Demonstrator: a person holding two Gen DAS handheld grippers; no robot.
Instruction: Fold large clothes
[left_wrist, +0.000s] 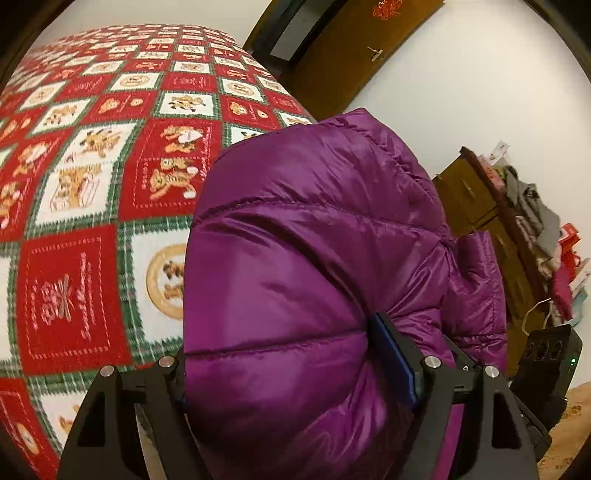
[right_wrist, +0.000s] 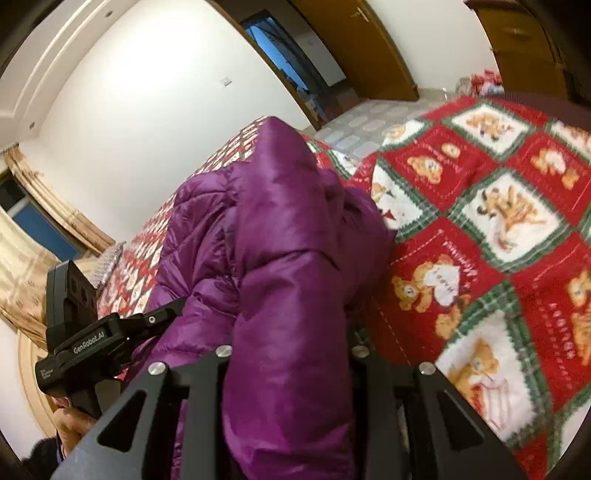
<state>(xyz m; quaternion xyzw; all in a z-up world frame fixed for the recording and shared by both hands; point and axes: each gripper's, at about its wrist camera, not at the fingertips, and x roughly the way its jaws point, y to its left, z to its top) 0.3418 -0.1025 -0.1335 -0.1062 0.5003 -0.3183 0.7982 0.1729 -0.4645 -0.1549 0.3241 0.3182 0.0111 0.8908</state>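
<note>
One jacket (left_wrist: 314, 258) is seen, a purple quilted puffer of shiny, slippery fabric, stitched into padded bands and bunched into a rounded bulk. It is held up over the bed (left_wrist: 92, 184) between two grippers. In the left wrist view a thick fold is clamped by the left gripper (left_wrist: 295, 373); its jaws are pressed narrow into the padding, and a blue pad (left_wrist: 393, 362) is sunk into the cloth on one side. In the right wrist view another fold (right_wrist: 288, 295) is gripped by the right gripper (right_wrist: 291, 365), whose jaws are closed on the fabric; the fingertips are buried and cannot be seen. A pointed peak of cloth is raised above the rest.

The bed is covered by one fleecy blanket (right_wrist: 480, 229), checked in red, white and green squares with teddy-bear prints. Much of the bed is hidden by the jacket in both views. The left gripper (right_wrist: 96, 339) is also caught in the right wrist view, black and labelled, beside the jacket.

Around the bed, a brown wooden door (left_wrist: 351, 55), a wooden cabinet (left_wrist: 476, 206) heaped with clothes (left_wrist: 532, 206), white walls and a beige curtain (right_wrist: 22, 258) are visible.
</note>
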